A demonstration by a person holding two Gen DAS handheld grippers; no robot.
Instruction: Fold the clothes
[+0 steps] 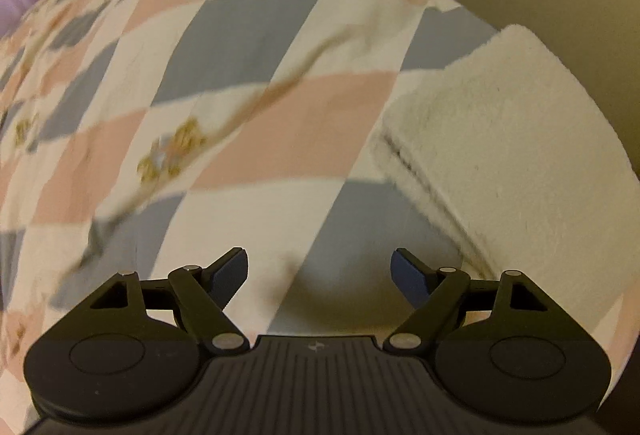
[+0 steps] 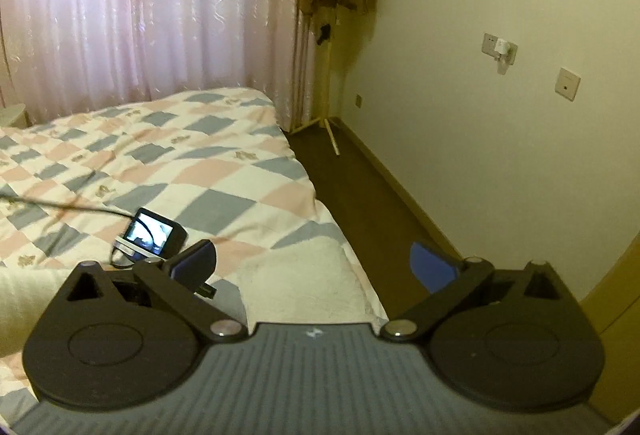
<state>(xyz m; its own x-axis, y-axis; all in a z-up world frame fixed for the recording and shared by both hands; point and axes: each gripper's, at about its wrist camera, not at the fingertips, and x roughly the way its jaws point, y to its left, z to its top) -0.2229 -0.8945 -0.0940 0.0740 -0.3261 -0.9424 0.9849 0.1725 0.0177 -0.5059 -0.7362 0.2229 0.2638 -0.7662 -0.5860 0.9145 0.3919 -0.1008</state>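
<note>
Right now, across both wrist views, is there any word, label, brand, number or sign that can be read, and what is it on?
No readable text in either view.
Small pale emblem on the left gripper body: a mark, not letters.
Same emblem on the right gripper body: not readable as text.
Small camera screen on the checkered bedspread: shows a picture only.
Wall socket: no legible markings.

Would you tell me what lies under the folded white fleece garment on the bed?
The folded white fleece garment rests on the checked quilt near the bed's edge. Whatever the garment covers, and anything inside its folds, is hidden.
</note>
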